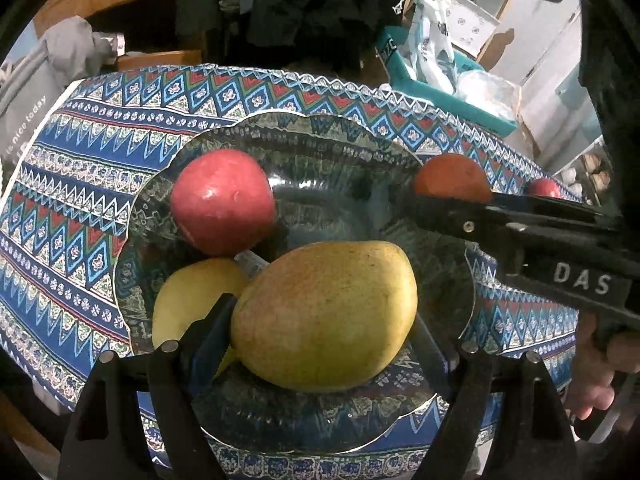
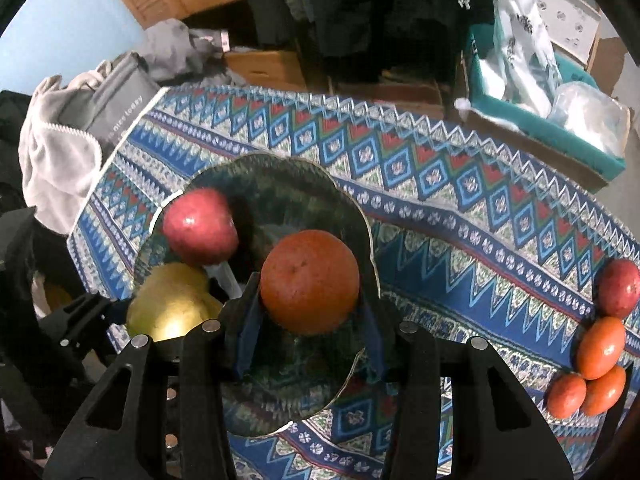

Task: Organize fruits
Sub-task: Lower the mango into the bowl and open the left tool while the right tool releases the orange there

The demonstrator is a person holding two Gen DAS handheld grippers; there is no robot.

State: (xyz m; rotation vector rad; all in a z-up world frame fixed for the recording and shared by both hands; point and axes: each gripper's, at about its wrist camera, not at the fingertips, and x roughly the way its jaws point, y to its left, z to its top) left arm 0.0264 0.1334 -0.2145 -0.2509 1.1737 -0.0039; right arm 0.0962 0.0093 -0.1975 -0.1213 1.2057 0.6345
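Needed both loads, left jaws clamping mango [image 1: 324, 316] and right jaws orange [image 2: 310, 282], eased into glass bowl [image 1: 288, 132] beside apple [image 1: 222, 202]

Left gripper [image 1: 320, 336] black, blue-padded fingers, silver pins on angular black brackets; right gripper [image 2: 310, 336] likewise black with blue pads, white "DAS" lettering on its side

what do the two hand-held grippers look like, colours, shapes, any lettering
Both are matte black plastic. The left hand-held gripper has two angular black arms with triangular cut-outs, round silver pins on top and blue finger pads. The right hand-held gripper is built the same way; seen from the left wrist camera, its body carries white letters "DAS" and a small silver screw. No cables or sleeves show.
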